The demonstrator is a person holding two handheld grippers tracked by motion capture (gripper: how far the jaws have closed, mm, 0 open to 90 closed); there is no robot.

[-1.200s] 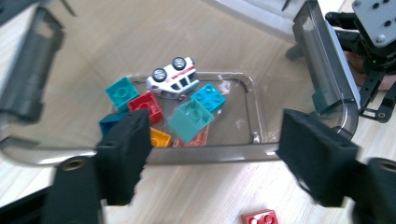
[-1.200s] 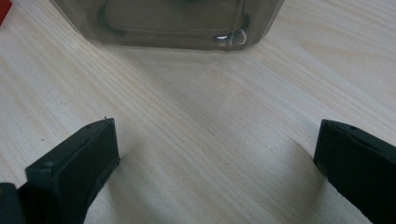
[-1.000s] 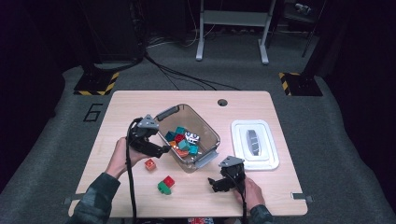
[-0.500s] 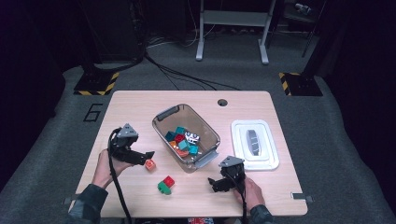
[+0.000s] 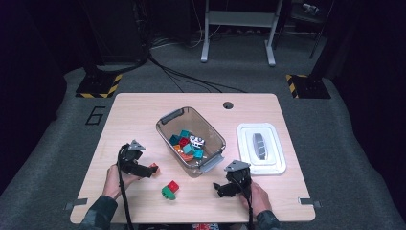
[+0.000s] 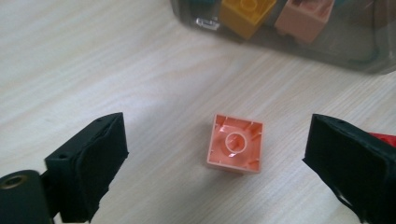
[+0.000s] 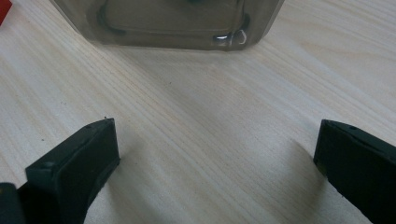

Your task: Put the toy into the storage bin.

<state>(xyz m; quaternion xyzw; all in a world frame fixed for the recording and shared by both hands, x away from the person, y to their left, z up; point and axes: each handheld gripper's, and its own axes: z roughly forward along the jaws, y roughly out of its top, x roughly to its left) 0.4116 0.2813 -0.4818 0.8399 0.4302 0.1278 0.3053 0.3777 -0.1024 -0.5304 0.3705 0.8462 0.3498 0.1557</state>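
One orange brick point(image 6: 235, 144) between open left claw point(image 6: 219, 163), untouched

On the desk point(image 5: 143, 110) a bin point(image 5: 210, 134) sits mid-desk with bricks point(image 5: 186, 143) inside. A lidded box point(image 5: 275, 165) lies to its right. A lone brick point(image 6: 235, 143) lies left of the bin's near end, between the left tongs point(image 6: 224, 172); a brick pair point(image 5: 169, 189) lies nearer, and the right tongs point(image 5: 219, 188) lie before the bin.

Left gripper view: bin point(image 6: 299, 42) cut off by top edge, blocks inside blurred behind its wall; red block point(image 6: 384, 138) right of the bin mostly hidden behind the jaw; right gripper view: bin point(image 7: 168, 23) contents indistinct.
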